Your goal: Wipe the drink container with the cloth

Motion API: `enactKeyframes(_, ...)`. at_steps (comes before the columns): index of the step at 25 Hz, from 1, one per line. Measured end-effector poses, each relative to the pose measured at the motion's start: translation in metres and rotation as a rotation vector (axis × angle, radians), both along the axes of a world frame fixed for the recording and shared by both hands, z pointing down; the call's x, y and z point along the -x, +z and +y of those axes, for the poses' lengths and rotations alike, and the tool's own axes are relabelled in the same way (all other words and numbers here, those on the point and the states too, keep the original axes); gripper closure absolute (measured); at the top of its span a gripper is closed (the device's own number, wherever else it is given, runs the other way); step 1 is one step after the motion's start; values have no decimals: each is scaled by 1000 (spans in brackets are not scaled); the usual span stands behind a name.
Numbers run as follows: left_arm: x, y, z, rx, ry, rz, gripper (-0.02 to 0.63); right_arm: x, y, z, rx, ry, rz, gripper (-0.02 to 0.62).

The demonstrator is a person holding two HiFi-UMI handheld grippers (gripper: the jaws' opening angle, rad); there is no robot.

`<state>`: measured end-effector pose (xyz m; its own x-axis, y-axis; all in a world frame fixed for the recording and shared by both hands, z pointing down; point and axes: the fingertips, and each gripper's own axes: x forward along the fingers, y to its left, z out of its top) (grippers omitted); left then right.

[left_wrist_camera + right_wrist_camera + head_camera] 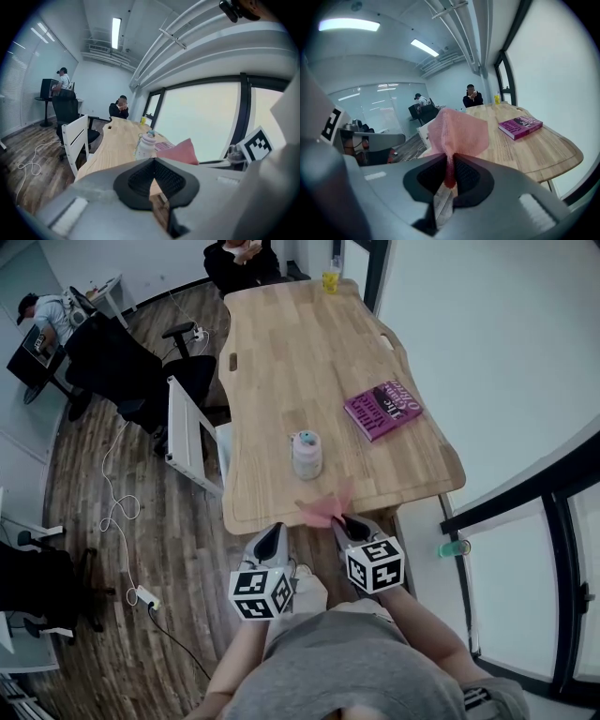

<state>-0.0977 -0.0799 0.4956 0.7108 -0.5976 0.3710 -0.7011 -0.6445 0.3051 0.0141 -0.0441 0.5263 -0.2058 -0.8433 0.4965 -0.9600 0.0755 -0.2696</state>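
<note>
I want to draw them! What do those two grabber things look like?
Both the left gripper and right gripper are grey, with black ribbed pads inside the jaws. Each carries a white cube printed with black square markers. The person wears a grey top.

Left gripper (152, 162), jaws together and empty; beyond, drink container (145, 146) on wooden table (115, 140), pink cloth (183, 152) at its right.

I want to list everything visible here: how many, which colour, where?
Long wooden table: 1, light brown, centre.
Plastic drink container, teal lid: 1, whitish, table's near end.
Mesh cloth: 1, pink, over table's near edge.
Paperback book: 1, magenta, table's right side.
Cup: 1, yellow, table's far end.
Slat-back chair: 1, white, left of table.
Left gripper: 1, grey, shut, empty.
Right gripper: 1, grey, shut on cloth.
</note>
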Motion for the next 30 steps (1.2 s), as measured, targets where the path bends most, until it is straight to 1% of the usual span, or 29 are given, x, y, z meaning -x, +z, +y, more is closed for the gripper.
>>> enactKeyframes(6,-3,-13,35,-15,-11,2,606,-4,-18,33,-36,-13,10,557)
enactKeyframes(16,-2,-14,86,-24,-24,-4,606,-2,-37,81,-85,-27,5,557)
enactKeyframes(22,-1,-11,103,-22,-38,0,606,-3,-37,99,-92,-38,4,557)
enactKeyframes(30,3,-12,107,-18,-48,2,606,-1,-39,102,-88,-41,30,566)
